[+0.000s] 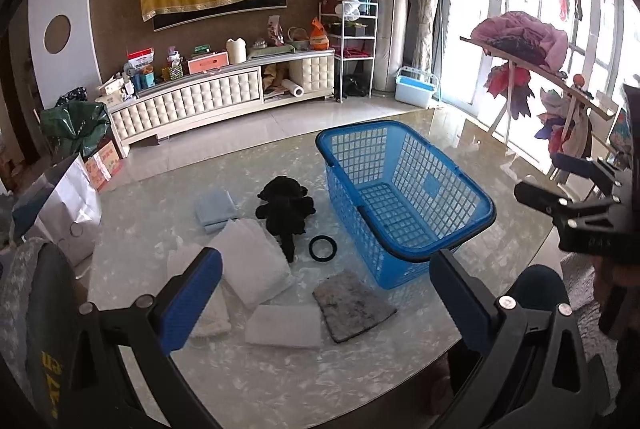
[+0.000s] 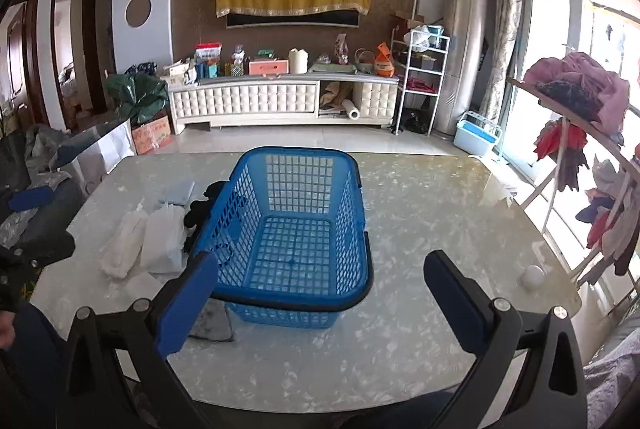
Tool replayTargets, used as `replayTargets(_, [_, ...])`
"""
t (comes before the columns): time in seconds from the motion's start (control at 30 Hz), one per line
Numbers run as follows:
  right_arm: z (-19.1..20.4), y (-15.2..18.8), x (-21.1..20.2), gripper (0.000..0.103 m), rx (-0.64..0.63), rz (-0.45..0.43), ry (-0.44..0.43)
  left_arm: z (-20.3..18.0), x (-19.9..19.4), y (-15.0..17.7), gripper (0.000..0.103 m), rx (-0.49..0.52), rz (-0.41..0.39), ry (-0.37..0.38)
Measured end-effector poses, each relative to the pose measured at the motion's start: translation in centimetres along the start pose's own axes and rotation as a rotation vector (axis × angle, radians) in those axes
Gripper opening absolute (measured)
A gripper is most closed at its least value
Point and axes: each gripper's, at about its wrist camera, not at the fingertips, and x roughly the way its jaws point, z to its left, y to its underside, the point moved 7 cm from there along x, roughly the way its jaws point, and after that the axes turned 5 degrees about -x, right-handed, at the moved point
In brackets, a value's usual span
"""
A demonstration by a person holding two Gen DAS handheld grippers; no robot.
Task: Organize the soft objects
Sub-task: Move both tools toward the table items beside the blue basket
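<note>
Both the left gripper (image 1: 320,293) and the right gripper (image 2: 320,297) hung with fingers wide and empty. Nothing had been sorted: the grey felt pad (image 1: 352,307), white folded cloths (image 1: 256,261), black plush toy (image 1: 286,207) and light-blue cloth (image 1: 216,209) lay on the surface (image 1: 280,381) beside the empty blue basket (image 2: 294,229).

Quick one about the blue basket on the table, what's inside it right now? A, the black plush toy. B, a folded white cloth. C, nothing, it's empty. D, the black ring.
C: the blue basket shows only its bare grid floor in both views, while the black plush toy, the folded white cloth and the black ring all lie on the table beside it.
</note>
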Motion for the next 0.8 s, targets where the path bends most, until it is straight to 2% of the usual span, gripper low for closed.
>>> replayTargets(0.27, [1.4, -1.0, 1.6, 0.103, -0.051, 0.06, -0.037, 1.9, 0.7, -1.0, 0.103, 0.002, 0.036, -0.006])
replayTargets(0.47, [4.2, -1.3, 2.8, 0.103, -0.084, 0.112, -0.137, 3.9, 1.7, 0.0, 0.103, -0.023, 0.133, 0.026])
replayTargets(0.53, [5.4, -1.5, 3.3, 0.103, -0.103, 0.126, -0.173, 4.9, 2.1, 0.7, 0.103, -0.013, 0.159, 0.008])
replayTargets(0.63, [7.5, -1.5, 4.4, 0.093, -0.119, 0.15, -0.232, 6.6, 2.6, 1.7, 0.103, -0.006, 0.192, -0.026])
replayTargets(0.8, [10.5, -1.6, 5.9, 0.082, -0.144, 0.2, -0.304, 9.0, 2.8, 3.3, 0.103, -0.051, 0.234, -0.019])
